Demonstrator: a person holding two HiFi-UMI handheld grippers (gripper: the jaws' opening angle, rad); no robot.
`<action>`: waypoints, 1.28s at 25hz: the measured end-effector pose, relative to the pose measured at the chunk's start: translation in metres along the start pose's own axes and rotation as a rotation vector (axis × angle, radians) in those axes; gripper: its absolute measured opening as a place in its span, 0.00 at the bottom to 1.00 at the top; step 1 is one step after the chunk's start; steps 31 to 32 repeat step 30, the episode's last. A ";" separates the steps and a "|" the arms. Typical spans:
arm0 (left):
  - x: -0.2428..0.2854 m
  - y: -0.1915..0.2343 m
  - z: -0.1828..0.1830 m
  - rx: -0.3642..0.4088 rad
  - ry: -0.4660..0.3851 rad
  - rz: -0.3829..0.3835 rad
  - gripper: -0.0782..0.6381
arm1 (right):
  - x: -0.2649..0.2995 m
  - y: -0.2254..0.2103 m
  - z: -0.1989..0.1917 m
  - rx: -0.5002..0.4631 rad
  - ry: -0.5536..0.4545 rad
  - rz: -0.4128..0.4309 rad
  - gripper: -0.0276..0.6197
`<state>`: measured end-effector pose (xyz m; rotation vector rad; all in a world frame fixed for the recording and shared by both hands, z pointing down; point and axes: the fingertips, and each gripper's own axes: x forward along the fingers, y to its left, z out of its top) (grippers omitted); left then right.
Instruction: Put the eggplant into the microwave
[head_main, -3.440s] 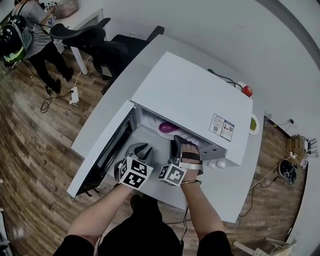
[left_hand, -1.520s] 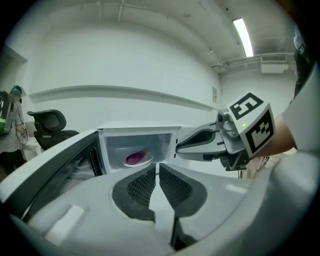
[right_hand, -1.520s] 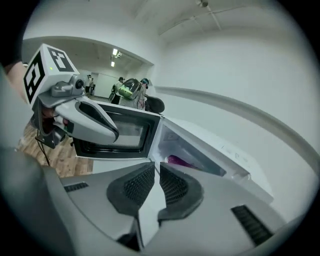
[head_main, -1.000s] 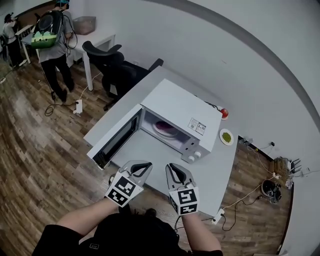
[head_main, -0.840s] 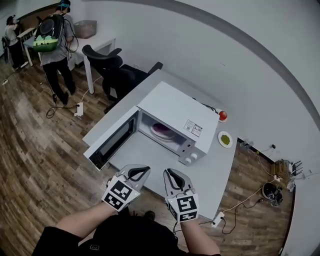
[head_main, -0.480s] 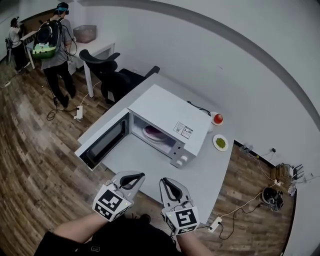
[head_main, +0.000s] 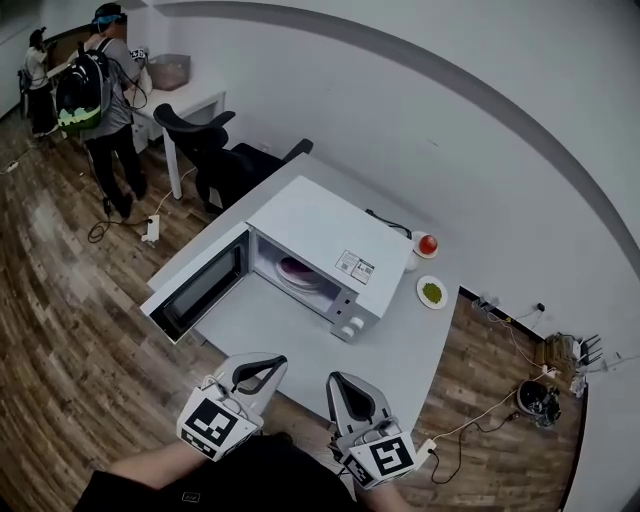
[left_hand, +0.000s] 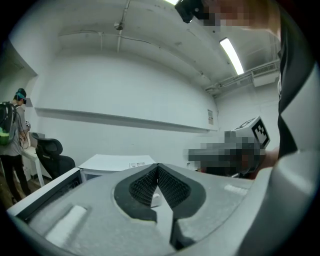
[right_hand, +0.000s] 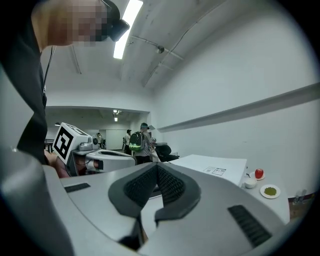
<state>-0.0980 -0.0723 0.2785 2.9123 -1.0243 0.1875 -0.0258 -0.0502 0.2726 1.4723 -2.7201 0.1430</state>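
The white microwave stands on the grey table with its door swung open to the left. Inside it, the purple eggplant lies on a pale plate. Both grippers hang near the table's front edge, well short of the microwave. My left gripper is shut with nothing in it, its pads meeting in the left gripper view. My right gripper has just been closing; its jaws now meet with nothing between them. The microwave's top shows beyond it.
Right of the microwave sit a red fruit on a white cup and a small plate of something green. Black office chairs and a desk stand at the far left, where two people stand. Cables and a power strip lie on the wooden floor.
Both grippers have drawn back from the microwave's mouth toward the person and risen, leaving the eggplant inside. The right jaws have narrowed to shut. The microwave looks smaller and farther.
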 end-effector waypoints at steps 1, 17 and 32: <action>0.001 0.002 0.002 0.006 -0.003 0.006 0.12 | 0.000 0.000 0.002 -0.002 -0.005 0.000 0.06; 0.007 0.013 0.014 0.068 -0.004 0.017 0.12 | 0.010 0.005 0.005 -0.025 -0.016 0.014 0.06; 0.005 0.018 0.013 0.076 0.007 0.017 0.12 | 0.012 -0.002 0.009 -0.026 -0.025 -0.013 0.06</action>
